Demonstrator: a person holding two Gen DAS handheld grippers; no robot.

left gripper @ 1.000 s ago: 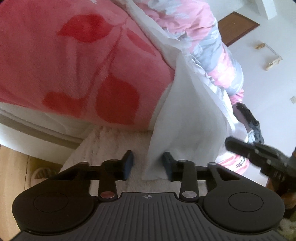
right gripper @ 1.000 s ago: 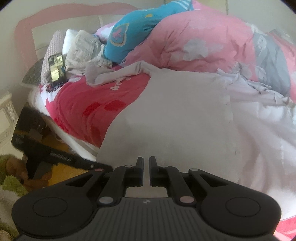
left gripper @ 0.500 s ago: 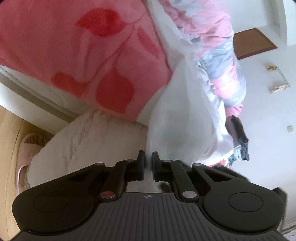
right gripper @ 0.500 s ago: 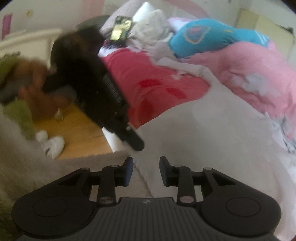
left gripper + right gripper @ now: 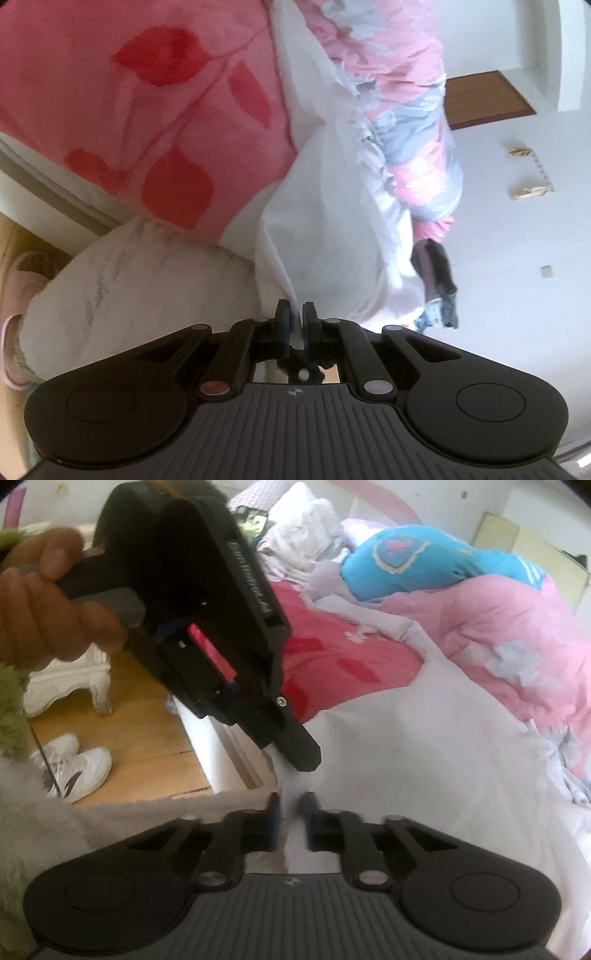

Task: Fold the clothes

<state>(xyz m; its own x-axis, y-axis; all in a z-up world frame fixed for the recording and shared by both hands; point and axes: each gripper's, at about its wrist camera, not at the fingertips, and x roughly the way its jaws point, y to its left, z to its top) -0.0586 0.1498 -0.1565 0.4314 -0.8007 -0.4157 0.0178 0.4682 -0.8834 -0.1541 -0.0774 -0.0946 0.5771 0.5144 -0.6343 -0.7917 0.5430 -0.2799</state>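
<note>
A white garment lies spread over the bed and hangs off its near edge; it also shows in the left wrist view. My left gripper is shut on a fold of the garment's hanging edge, and it appears in the right wrist view as a black tool just above my right fingers. My right gripper has its jaws narrowly apart around the same white edge, with cloth in the gap; whether it pinches the cloth is unclear.
A red leaf-print blanket and a pink floral quilt cover the bed, with a blue garment and a phone near the headboard. A white fluffy rug, white sneakers, a pink slipper lie on the wooden floor.
My left gripper closed on the garment's hanging edge and stays shut. My right gripper opened from shut, moved to the same edge beside the left one, and its jaws have narrowed around the cloth.
</note>
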